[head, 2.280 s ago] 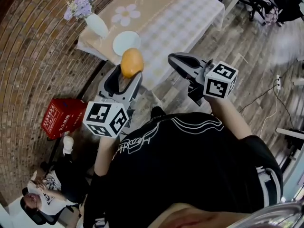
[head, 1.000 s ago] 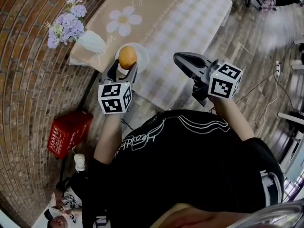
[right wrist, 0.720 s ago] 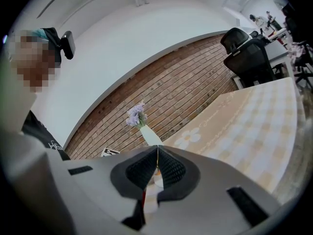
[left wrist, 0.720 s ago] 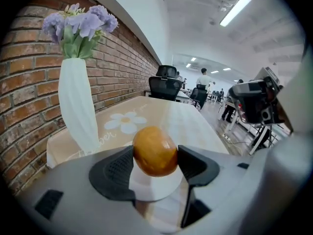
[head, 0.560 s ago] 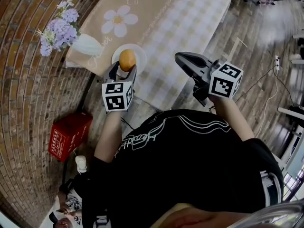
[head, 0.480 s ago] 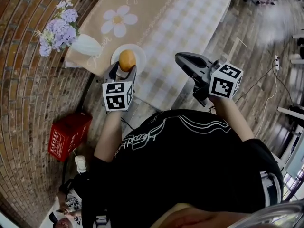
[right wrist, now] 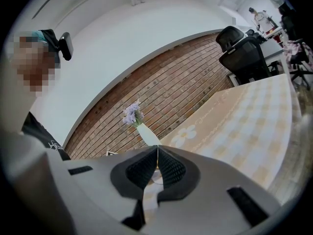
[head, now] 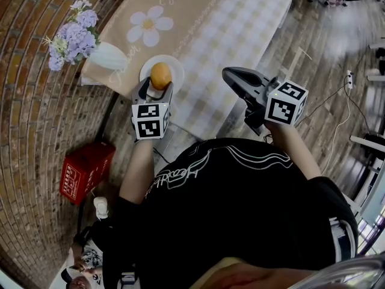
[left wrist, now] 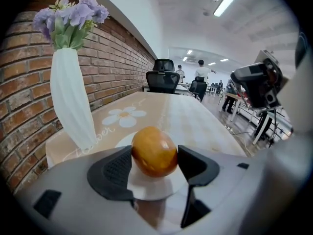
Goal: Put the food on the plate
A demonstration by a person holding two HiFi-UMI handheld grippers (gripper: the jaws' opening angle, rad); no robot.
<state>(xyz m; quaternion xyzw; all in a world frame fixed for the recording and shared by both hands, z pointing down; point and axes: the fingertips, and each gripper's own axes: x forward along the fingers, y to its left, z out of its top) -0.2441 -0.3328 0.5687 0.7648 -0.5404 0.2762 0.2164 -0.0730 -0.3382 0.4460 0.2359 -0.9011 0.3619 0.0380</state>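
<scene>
While the right hand-held gripper (head: 227,73) idled closed at three o'clock, the left hand-held gripper (head: 157,89) gripped glossy orange rounded food (head: 160,75) over the white round plate (head: 176,67), seemingly for release.

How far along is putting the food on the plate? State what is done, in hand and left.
Done: the orange food is over the white plate. In hand: the left tool is shut on it; whether it rests on the plate is unclear. Left: set it down and release. The right tool is shut, empty.
</scene>
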